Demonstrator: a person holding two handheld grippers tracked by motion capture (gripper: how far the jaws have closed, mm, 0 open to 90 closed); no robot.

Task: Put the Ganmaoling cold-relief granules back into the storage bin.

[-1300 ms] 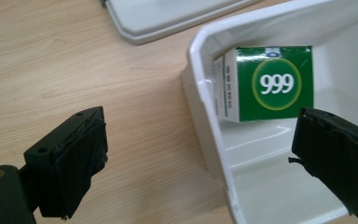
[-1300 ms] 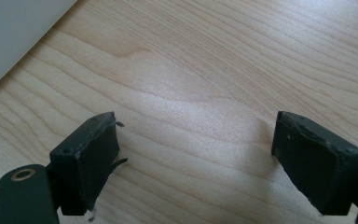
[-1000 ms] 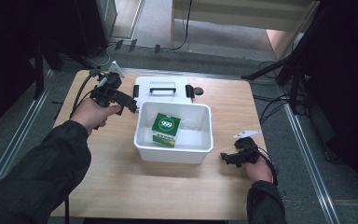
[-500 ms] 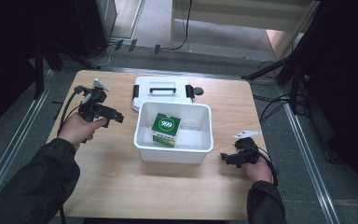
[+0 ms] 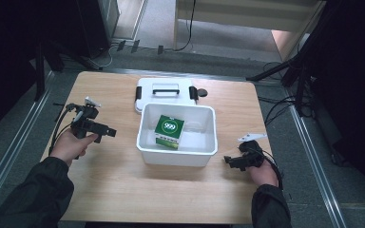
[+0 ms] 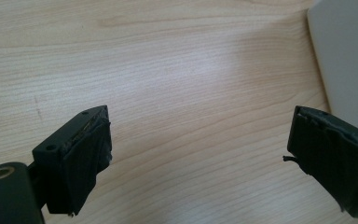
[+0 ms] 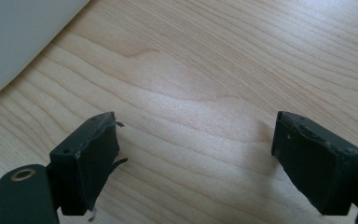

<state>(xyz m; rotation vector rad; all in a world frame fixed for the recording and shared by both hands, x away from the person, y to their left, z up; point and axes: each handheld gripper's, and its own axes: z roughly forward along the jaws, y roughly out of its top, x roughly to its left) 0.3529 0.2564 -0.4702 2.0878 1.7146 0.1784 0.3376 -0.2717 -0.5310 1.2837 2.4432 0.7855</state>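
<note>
A white plastic bin [image 5: 178, 156] stands in the middle of the wooden table, and a green box marked 999 [image 5: 169, 130] lies inside it. The bin's white lid [image 5: 165, 93] with a handle lies flat just behind it. My left gripper [image 5: 110, 133] hovers left of the bin, open, jaws pointing toward the bin's wall. In the left gripper view the jaws [image 6: 198, 163] stand wide apart over bare wood, the bin's wall [image 6: 349, 51] at the right. My right gripper [image 5: 228, 161] rests low at the bin's right front, open [image 7: 196, 163] with nothing between its jaws.
A small dark round disc [image 5: 202, 92] lies on the table right of the lid. Bare wood lies in front of the bin and at the far left. Metal rails [image 5: 9, 152] and cables run along the floor beside the table.
My left gripper has drawn back from beside the bin's rear left corner, moving leftward and toward the front of the table. The right gripper has stayed put.
</note>
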